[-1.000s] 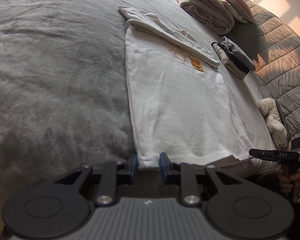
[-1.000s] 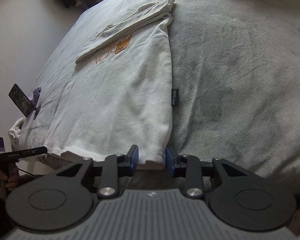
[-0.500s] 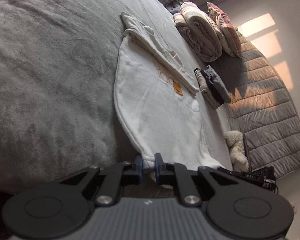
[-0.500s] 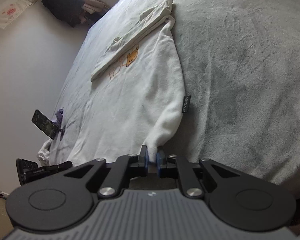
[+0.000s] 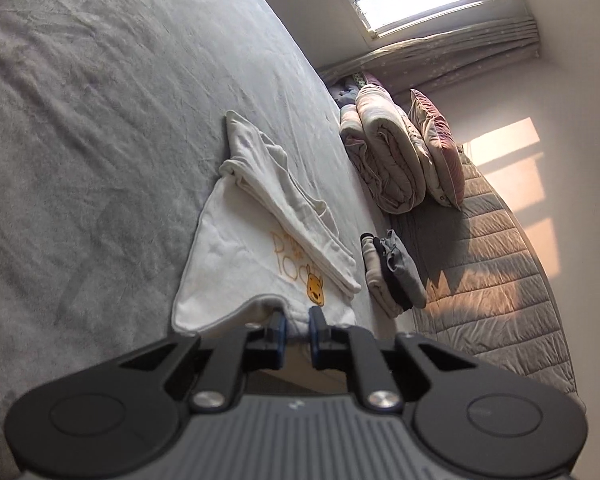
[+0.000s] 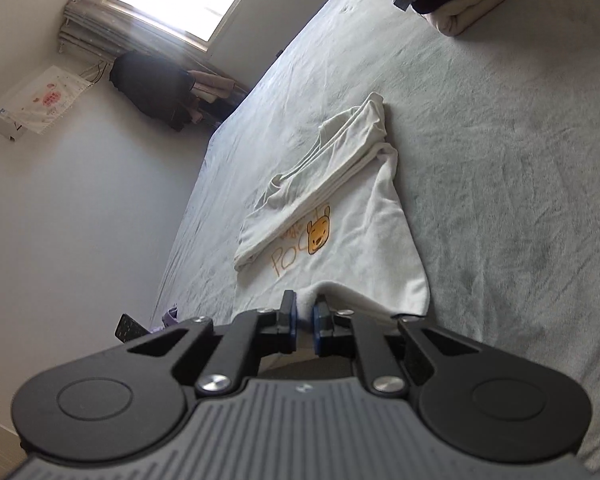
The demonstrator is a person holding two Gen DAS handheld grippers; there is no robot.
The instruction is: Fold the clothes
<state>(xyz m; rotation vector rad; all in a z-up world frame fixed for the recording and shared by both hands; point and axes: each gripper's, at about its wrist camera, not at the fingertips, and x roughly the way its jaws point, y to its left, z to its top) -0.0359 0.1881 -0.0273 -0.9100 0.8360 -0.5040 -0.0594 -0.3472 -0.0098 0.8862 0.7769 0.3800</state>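
Hand-held gripper (image 5: 297, 325) on half-folded white bear-print shirt (image 5: 236, 264)

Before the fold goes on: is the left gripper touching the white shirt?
Touching. In the left wrist view, the left gripper has the hem of the white shirt pinched between its blue pads, lifted off the bed.

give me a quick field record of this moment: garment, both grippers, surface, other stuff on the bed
garment: white shirt with bear print, sleeves folded across top, bottom hem lifted toward the print
left gripper: shut on the hem's corner
right gripper: shut on the other hem corner
surface: grey bed cover
other: folded clothes stack, rolled quilt, pillow
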